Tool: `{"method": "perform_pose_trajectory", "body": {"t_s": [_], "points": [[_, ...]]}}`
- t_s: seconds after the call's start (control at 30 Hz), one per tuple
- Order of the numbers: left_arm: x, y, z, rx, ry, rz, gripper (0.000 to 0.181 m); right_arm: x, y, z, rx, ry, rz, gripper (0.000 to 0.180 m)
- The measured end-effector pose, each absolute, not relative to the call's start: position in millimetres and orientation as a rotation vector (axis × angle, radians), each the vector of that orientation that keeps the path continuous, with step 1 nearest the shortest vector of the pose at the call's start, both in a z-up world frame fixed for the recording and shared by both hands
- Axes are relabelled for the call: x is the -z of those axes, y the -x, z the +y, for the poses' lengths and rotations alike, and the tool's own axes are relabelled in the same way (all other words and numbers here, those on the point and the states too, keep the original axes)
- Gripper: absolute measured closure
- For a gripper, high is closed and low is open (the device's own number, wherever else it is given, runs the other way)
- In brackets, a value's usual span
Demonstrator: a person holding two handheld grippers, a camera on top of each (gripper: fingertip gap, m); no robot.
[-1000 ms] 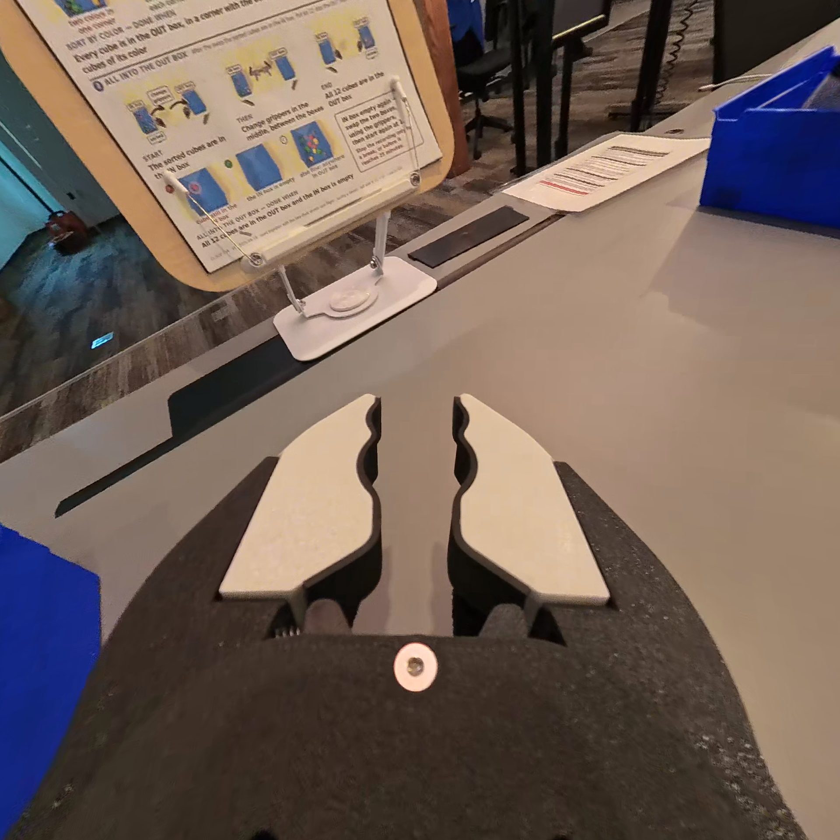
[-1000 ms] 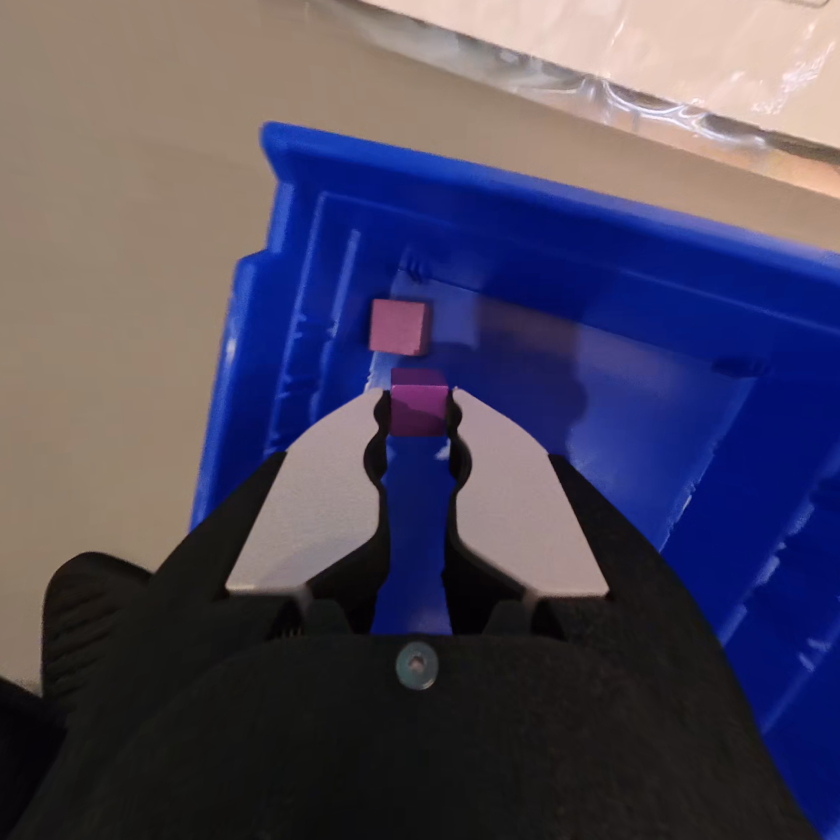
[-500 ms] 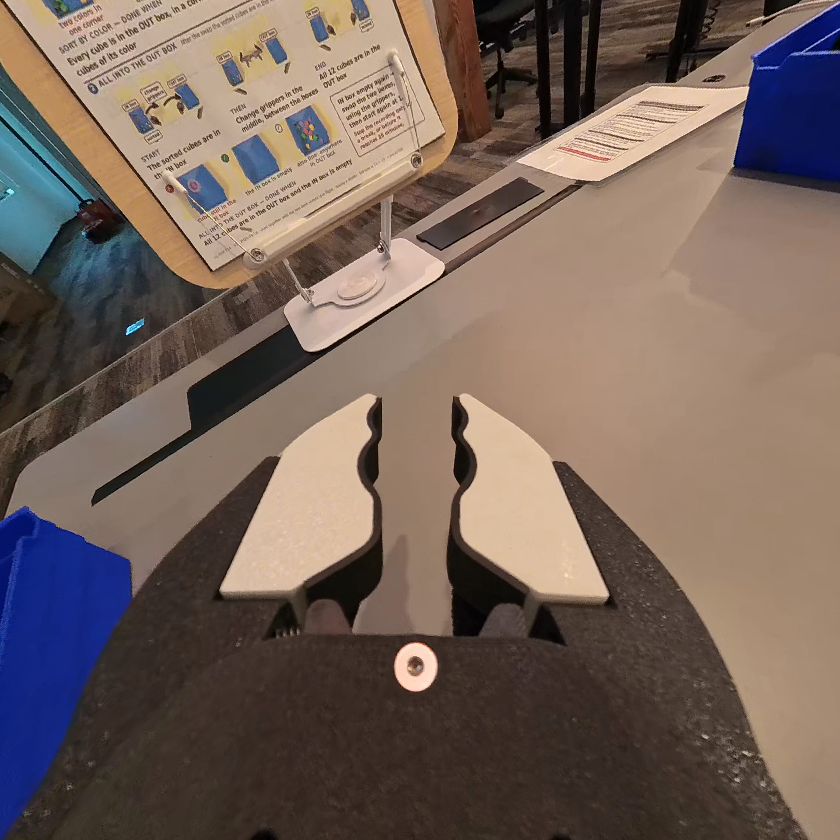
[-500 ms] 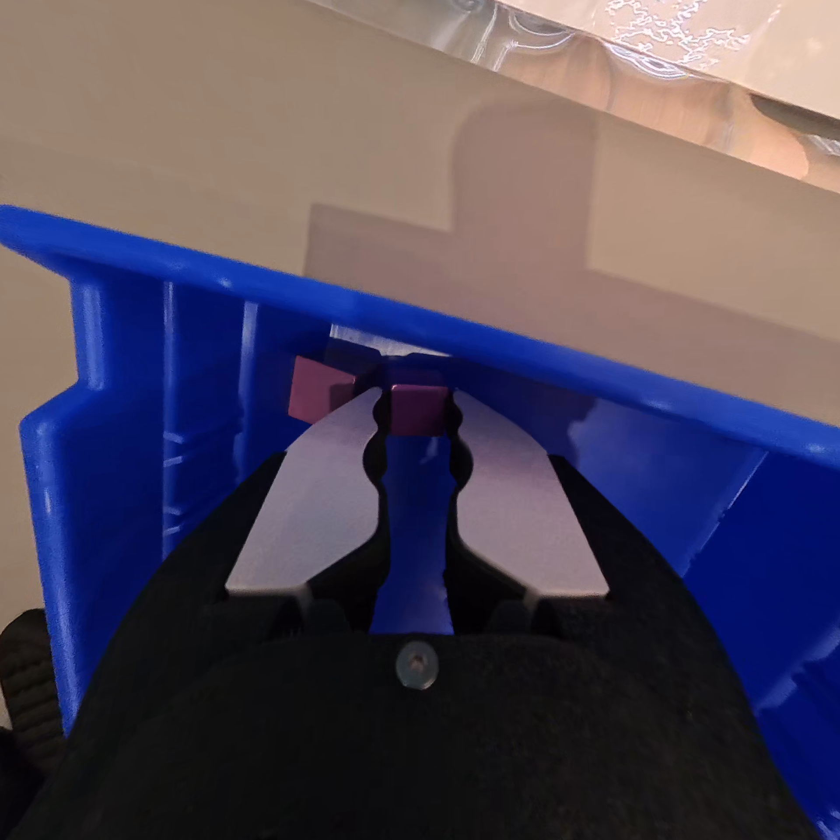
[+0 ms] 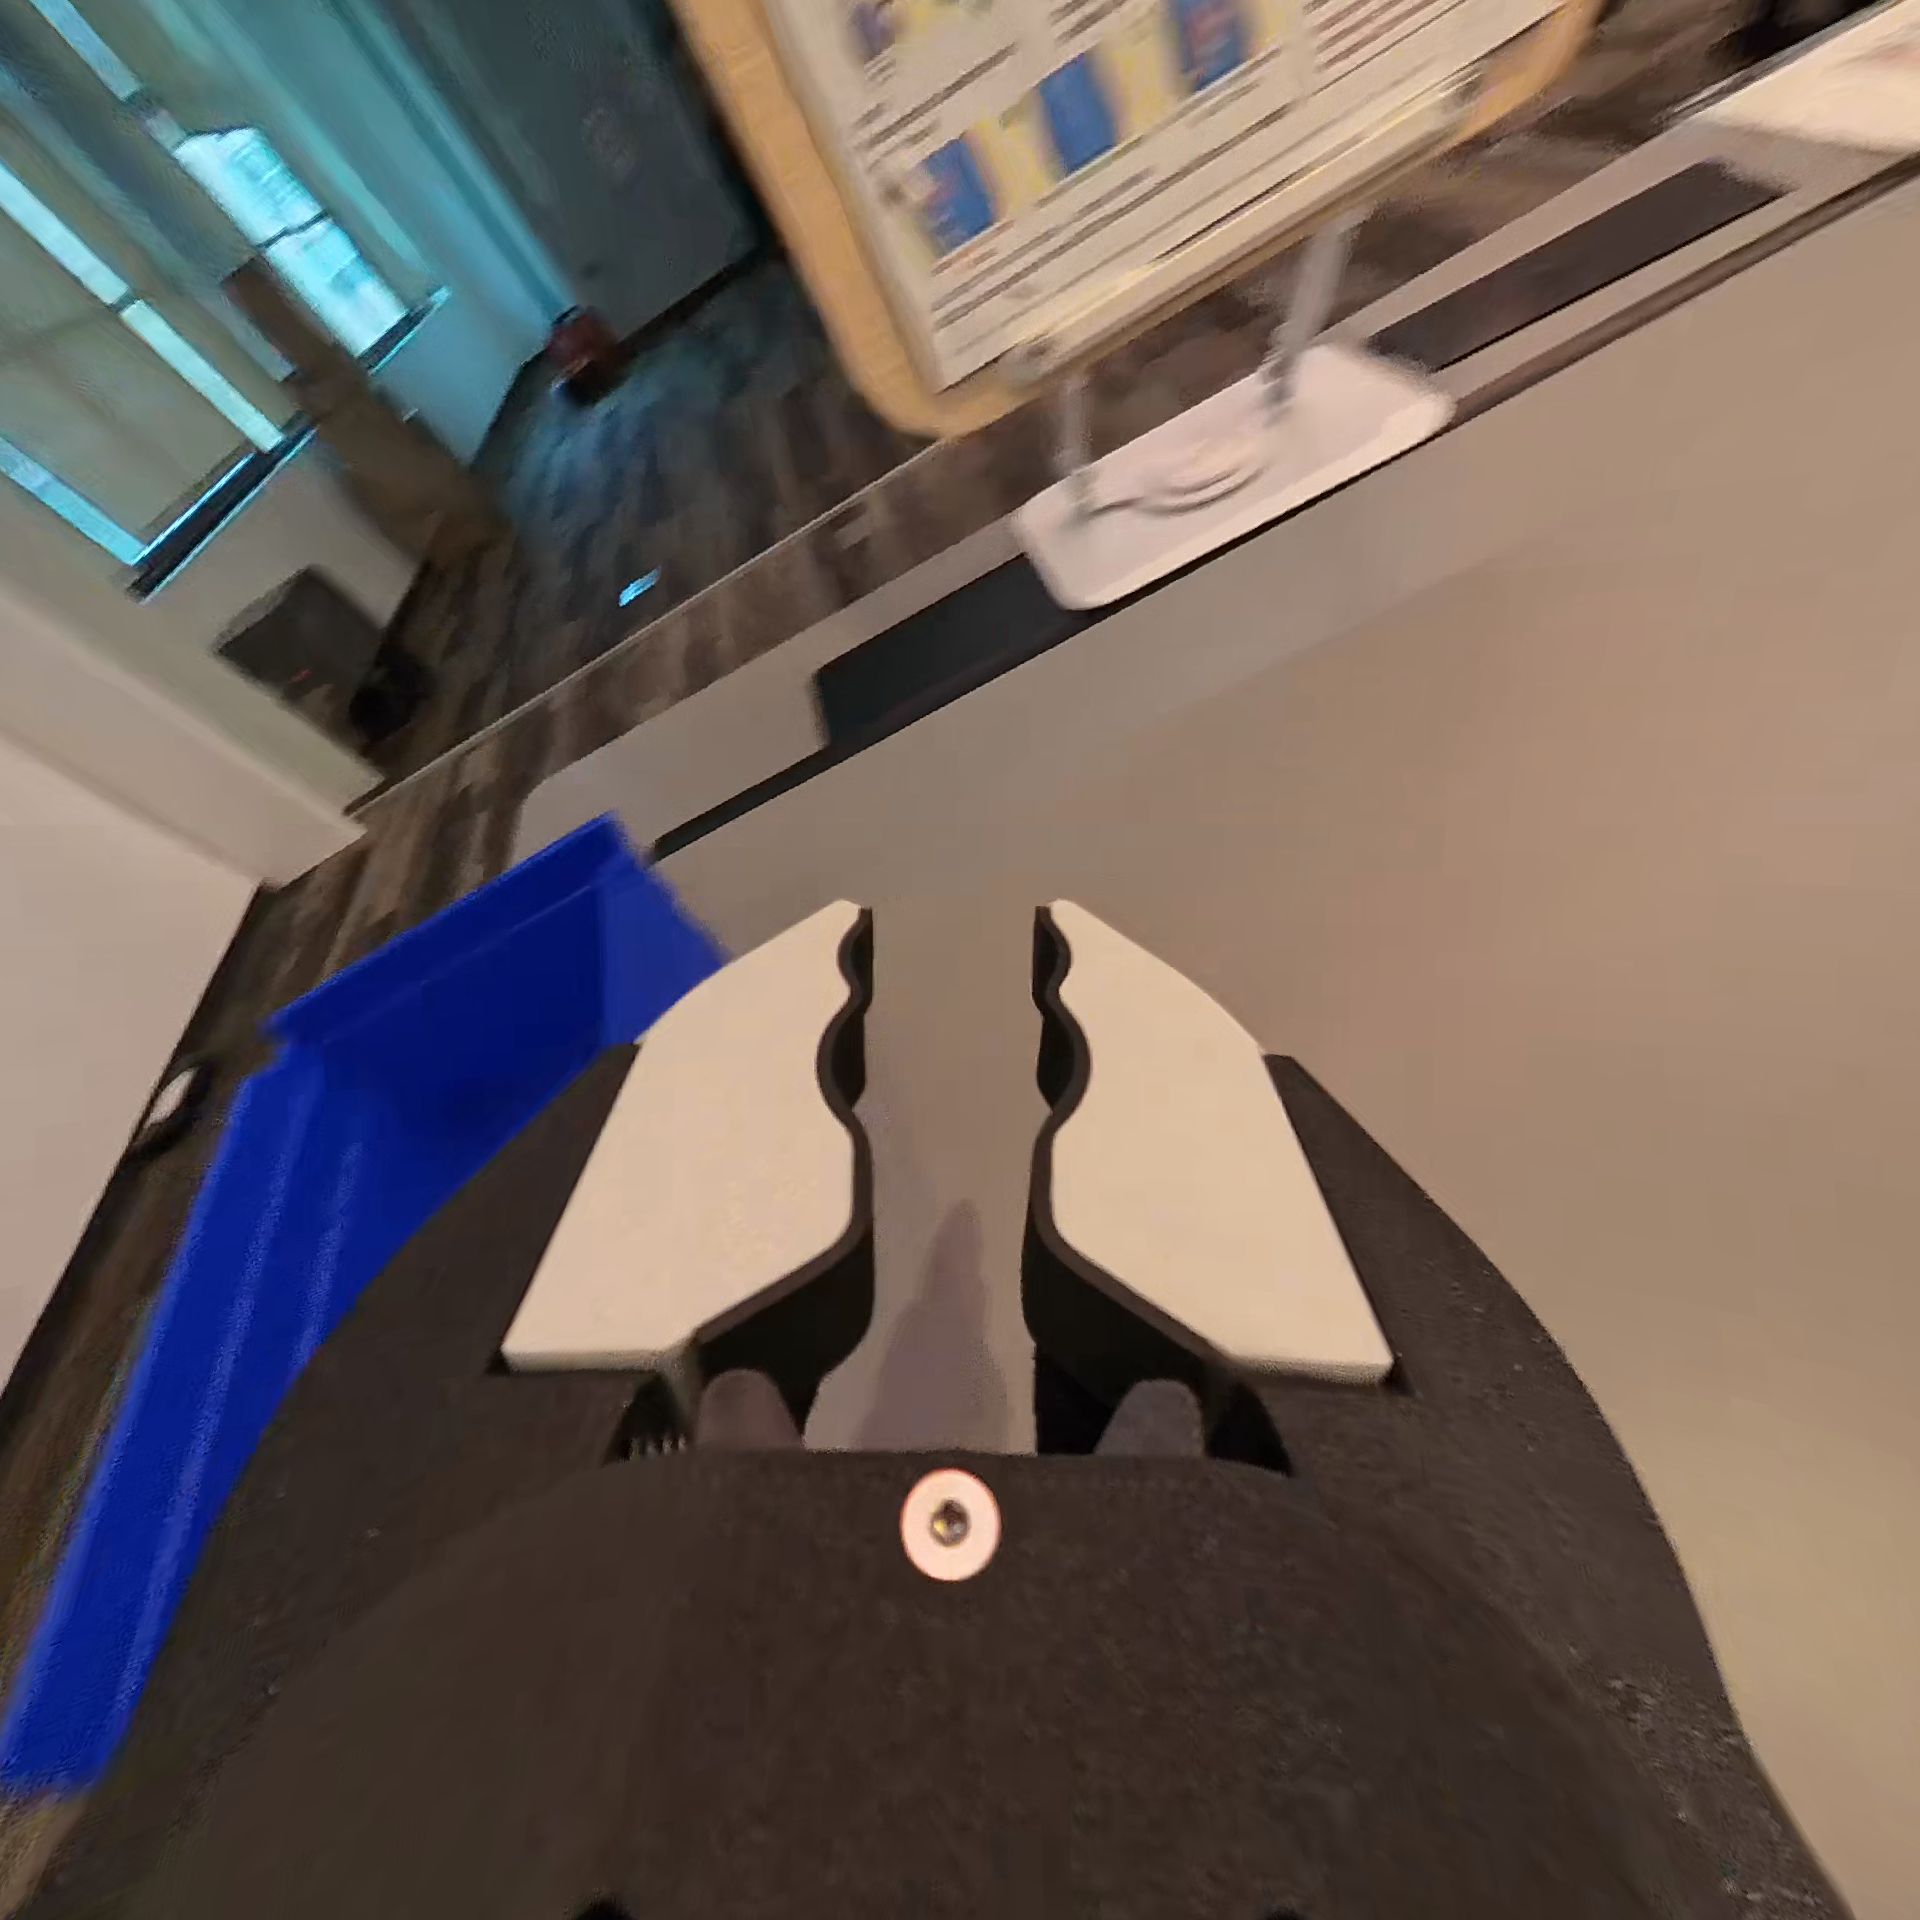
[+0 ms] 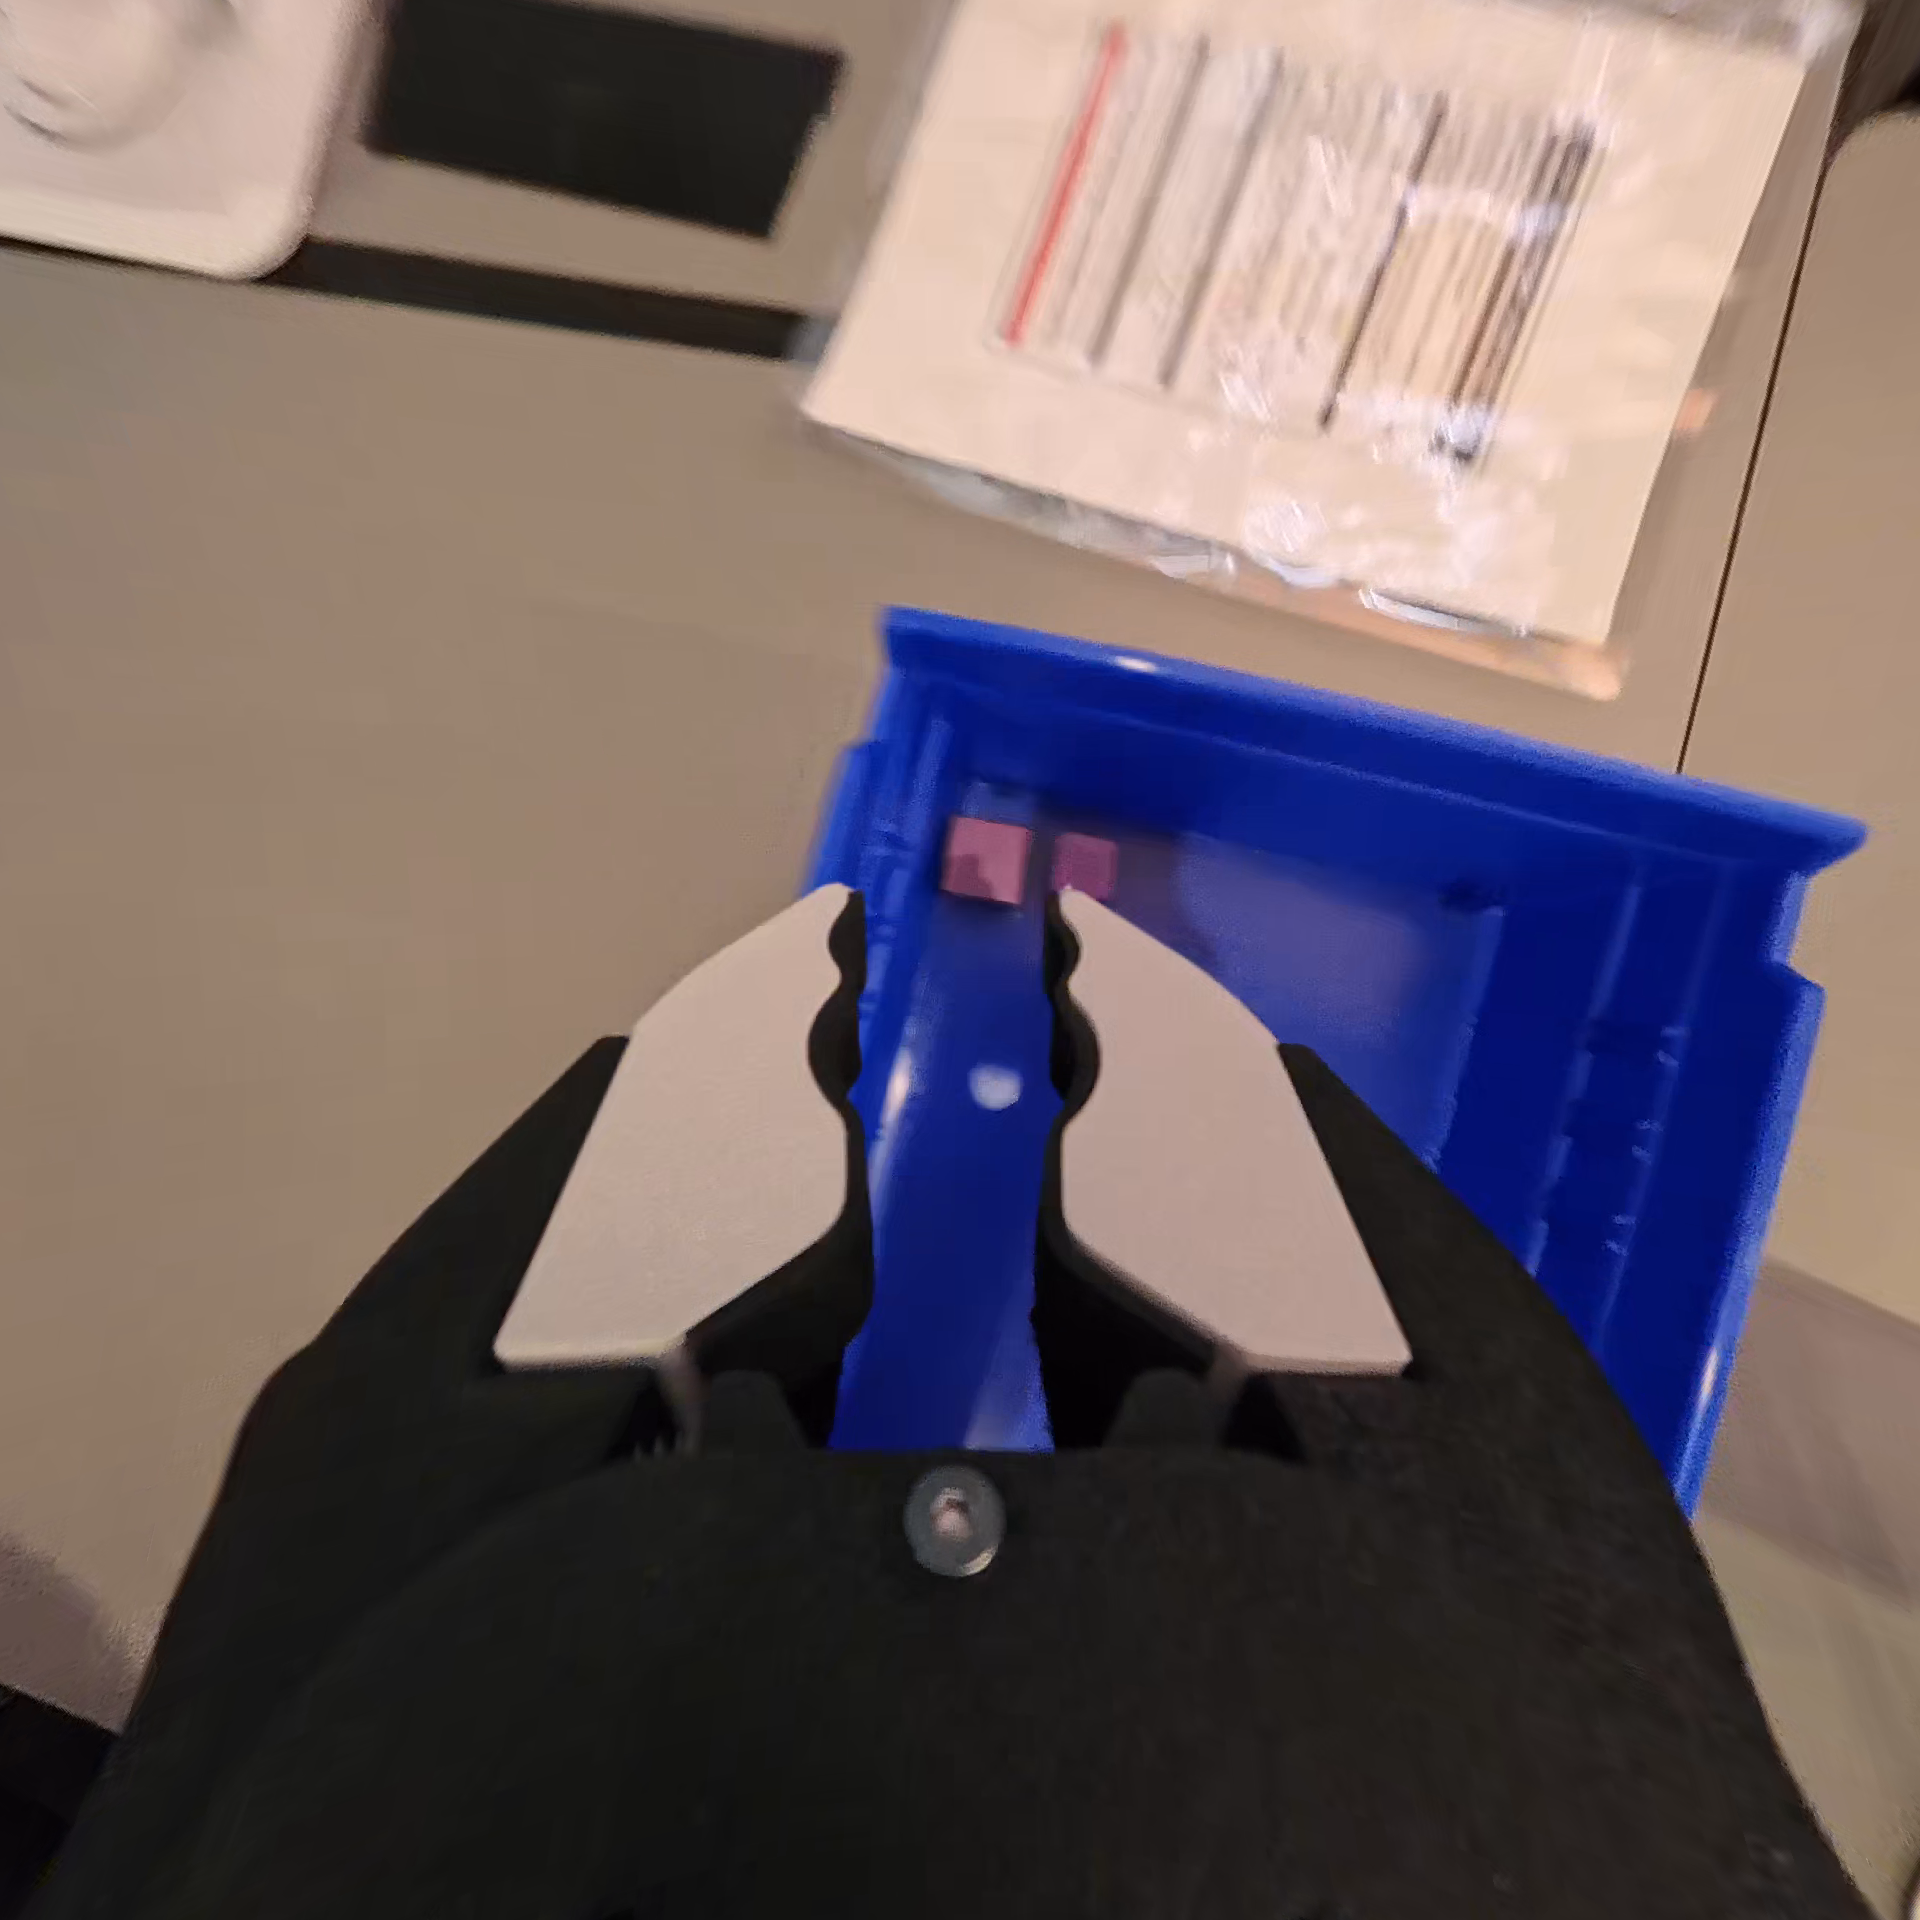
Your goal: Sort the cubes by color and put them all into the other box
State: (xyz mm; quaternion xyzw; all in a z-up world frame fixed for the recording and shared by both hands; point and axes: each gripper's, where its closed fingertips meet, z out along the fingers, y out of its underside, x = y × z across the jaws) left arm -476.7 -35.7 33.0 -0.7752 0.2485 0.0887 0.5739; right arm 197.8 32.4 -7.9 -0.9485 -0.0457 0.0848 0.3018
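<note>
The step in hand is judged to be the fetching of the next cube. The right gripper (image 6: pixel 951 909) is held above the blue box (image 6: pixel 1351 717), its jaws parted and nothing between them. Two purple cubes (image 6: pixel 987 857) lie side by side, touching or nearly so, in the far-left corner of that box. That corner should be kept for purple only; other colours are best set in separate corners. The grouped cubes should not be brushed as the fingers are lifted past the box wall.

The left gripper (image 5: pixel 951 925) is likewise spread and empty, over bare table, with a second blue box (image 5: pixel 343 1174) just to its left. Its contents are not visible. It is best entered from above, jaws spread wider than one cube.

The grey table (image 5: pixel 1455 831) is flat and matte. On its far side stand an instruction board on a white stand (image 5: pixel 1226 488) and a sleeved printed sheet (image 6: pixel 1330 301), beside a black inset strip (image 6: pixel 603 114). Beyond the edge, dark flooring and windows are seen, blurred.
</note>
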Motion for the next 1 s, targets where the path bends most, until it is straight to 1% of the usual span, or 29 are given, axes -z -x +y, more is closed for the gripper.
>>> {"method": "perform_pose_trajectory", "body": {"t_s": [0.07, 0.17, 0.33, 0.53, 0.67, 0.73, 0.87, 1.0], "points": [[-38.4, 526.8, -38.2, -0.342, 1.878, 0.506, 0.152, -21.8, -166.5, 23.6, -0.254, 2.430, -0.196, 0.147], [-36.3, 595.6, -45.5, -0.472, 2.024, 0.515, 0.152, -54.8, -100.6, 8.6, -0.364, 2.319, -0.388, 0.147], [5.2, 703.1, -57.5, -0.601, 2.472, 0.528, 0.153, -88.9, 9.6, -5.7, -0.492, 2.139, -0.690, 0.147], [63.2, 756.0, -50.2, -0.531, 2.800, 0.489, 0.152, -100.5, 96.4, -20.9, -0.557, 2.021, -0.909, 0.147], [86.7, 761.6, -32.3, -0.376, 2.878, 0.383, 0.154, -93.2, 110.9, -21.6, -0.545, 2.035, -0.931, 0.147], [95.2, 766.4, -26.2, -0.372, 2.896, 0.373, 0.156, -87.6, 108.9, -24.7, -0.534, 2.049, -0.943, 0.147], [110.5, 776.0, -25.9, -0.364, 2.967, 0.365, 0.152, -85.2, 99.0, -28.4, -0.517, 2.063, -0.918, 0.147], [116.8, 779.0, -21.3, -0.333, 2.983, 0.341, 0.152, -85.6, 95.1, -29.1, -0.528, 2.059, -0.907, 0.147]]}}
